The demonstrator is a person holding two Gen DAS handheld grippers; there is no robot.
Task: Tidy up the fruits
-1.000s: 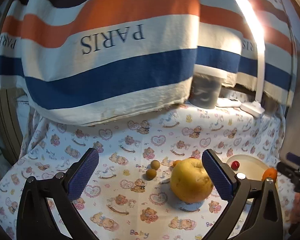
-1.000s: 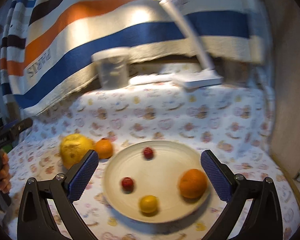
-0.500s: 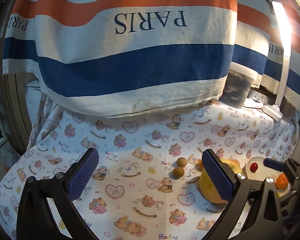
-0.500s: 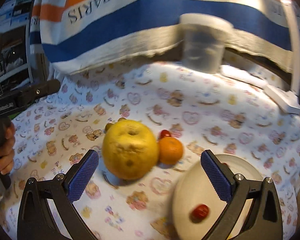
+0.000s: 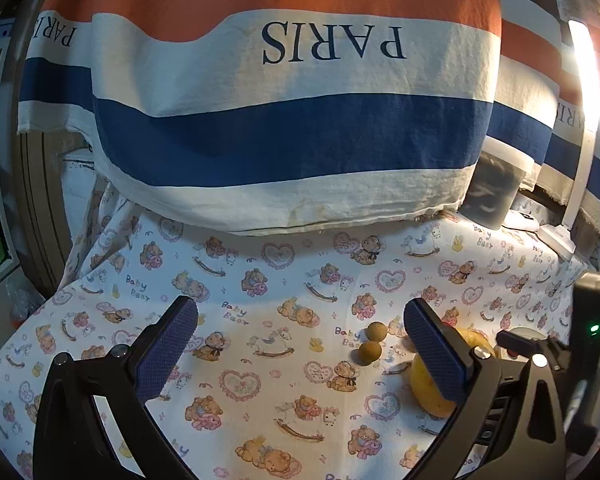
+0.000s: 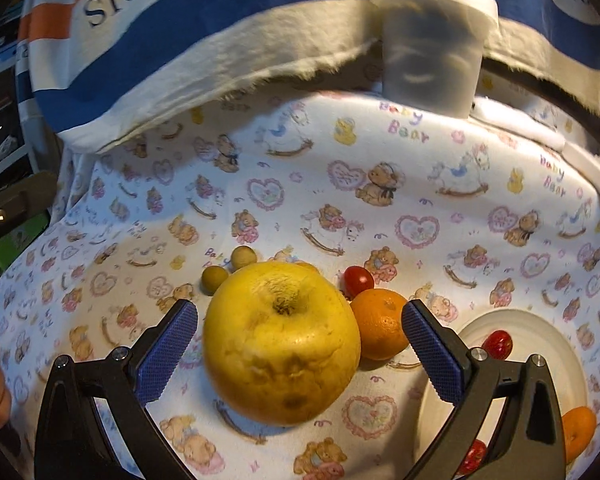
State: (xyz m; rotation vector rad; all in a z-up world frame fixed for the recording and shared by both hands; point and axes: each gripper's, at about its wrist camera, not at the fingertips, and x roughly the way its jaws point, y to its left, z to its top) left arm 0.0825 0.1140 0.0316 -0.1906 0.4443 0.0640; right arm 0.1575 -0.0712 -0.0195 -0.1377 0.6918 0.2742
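A big yellow fruit [image 6: 281, 344] lies on the printed cloth between the open jaws of my right gripper [image 6: 299, 350]; the pads do not touch it. An orange [image 6: 380, 324] and a red cherry tomato [image 6: 358, 280] sit just behind it to the right. Two small brown-green fruits [image 6: 228, 268] lie behind it to the left. A cream plate [image 6: 512, 364] at lower right holds red tomatoes [image 6: 497, 345] and an orange [image 6: 578, 432]. My left gripper [image 5: 300, 354] is open and empty over bare cloth. The yellow fruit [image 5: 430, 392] shows partly behind its right finger, the small fruits [image 5: 373, 342] just left of that finger.
A striped "PARIS" towel [image 5: 292, 120] hangs over the back. A frosted plastic tub [image 6: 432, 40] stands at the back. A white desk lamp [image 5: 580, 120] stands at the far right in the left wrist view. The right gripper's body [image 5: 556, 360] shows at the left wrist view's right edge.
My right gripper has swung left from the plate and closed in on the big yellow fruit. My left gripper has turned left, so the fruits have slid to the right of its view.
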